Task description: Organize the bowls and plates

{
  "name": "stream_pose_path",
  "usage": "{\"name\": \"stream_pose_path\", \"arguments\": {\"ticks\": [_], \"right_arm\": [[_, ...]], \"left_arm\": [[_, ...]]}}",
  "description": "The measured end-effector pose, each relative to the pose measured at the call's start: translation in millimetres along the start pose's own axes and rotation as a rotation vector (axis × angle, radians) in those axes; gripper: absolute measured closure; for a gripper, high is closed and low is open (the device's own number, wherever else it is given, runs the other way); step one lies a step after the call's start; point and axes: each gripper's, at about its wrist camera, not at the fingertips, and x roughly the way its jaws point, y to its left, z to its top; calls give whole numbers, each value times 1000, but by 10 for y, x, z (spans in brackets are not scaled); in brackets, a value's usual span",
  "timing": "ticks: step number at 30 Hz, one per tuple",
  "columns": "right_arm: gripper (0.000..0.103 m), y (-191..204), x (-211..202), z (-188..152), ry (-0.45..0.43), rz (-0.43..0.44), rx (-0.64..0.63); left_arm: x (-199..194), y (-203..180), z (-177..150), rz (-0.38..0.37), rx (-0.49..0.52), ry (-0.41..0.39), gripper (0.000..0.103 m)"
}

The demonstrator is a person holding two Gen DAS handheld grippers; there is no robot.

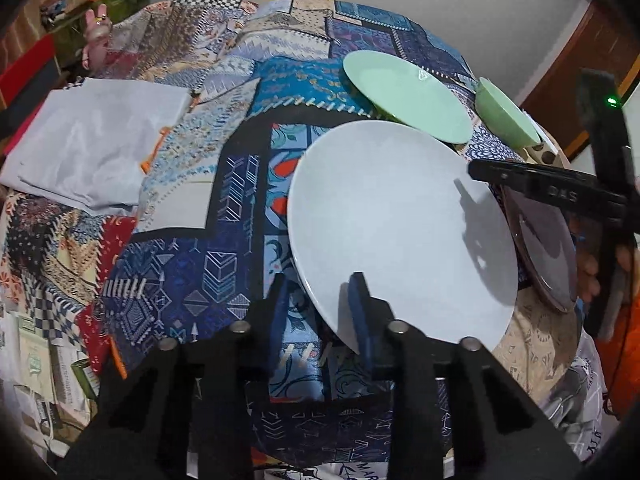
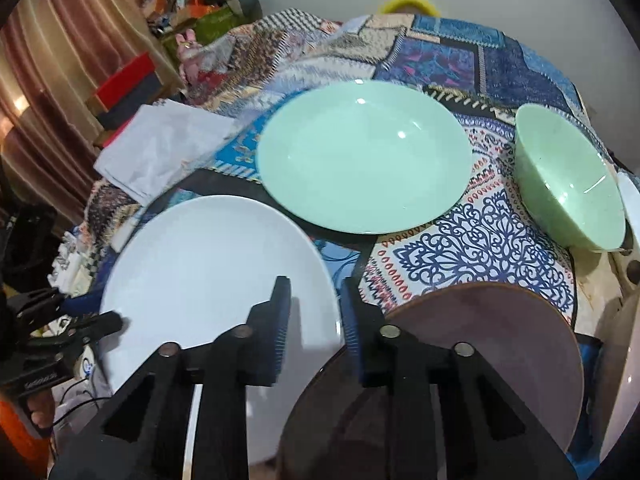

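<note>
A large white plate [image 1: 400, 220] [image 2: 208, 272] lies on the patchwork cloth. My left gripper [image 1: 320, 312] straddles its near rim, one pad over the plate and the other outside the edge, with cloth showing in the gap. In the right wrist view the left gripper [image 2: 114, 322] sits at the plate's left edge. A brown plate [image 2: 500, 340] [image 1: 544, 256] lies to the right of the white one. My right gripper [image 2: 316, 320] stands over the seam between them, its right pad at the brown rim and its left pad over the white plate. Both jaws are narrow, with a gap showing.
A pale green plate [image 2: 360, 156] [image 1: 404, 92] and a green bowl [image 2: 568, 188] [image 1: 504, 114] sit farther back. A folded white cloth [image 1: 88, 140] [image 2: 160, 148] lies at the left. More white dishes [image 2: 630, 200] peek in at the right edge. Clutter and boxes fill the far left.
</note>
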Motion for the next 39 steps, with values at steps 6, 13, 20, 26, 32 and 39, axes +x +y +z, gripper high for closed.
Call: {"name": "stream_pose_path", "arguments": {"ticks": [6, 13, 20, 26, 32, 39], "right_arm": [[86, 35, 45, -15, 20, -25, -24], [86, 66, 43, -16, 39, 6, -19], [86, 225, 23, -128, 55, 77, -17], [86, 241, 61, -241, 83, 132, 26], [83, 284, 21, -319, 87, 155, 49], [81, 330, 63, -351, 80, 165, 59]], "left_arm": [[26, -23, 16, -23, 6, 1, 78], [9, 68, 69, 12, -2, -5, 79], [16, 362, 191, 34, -52, 7, 79], [-30, 382, 62, 17, -47, 42, 78], [-57, 334, 3, 45, -19, 36, 77], [-31, 371, 36, 37, -25, 17, 77]]}}
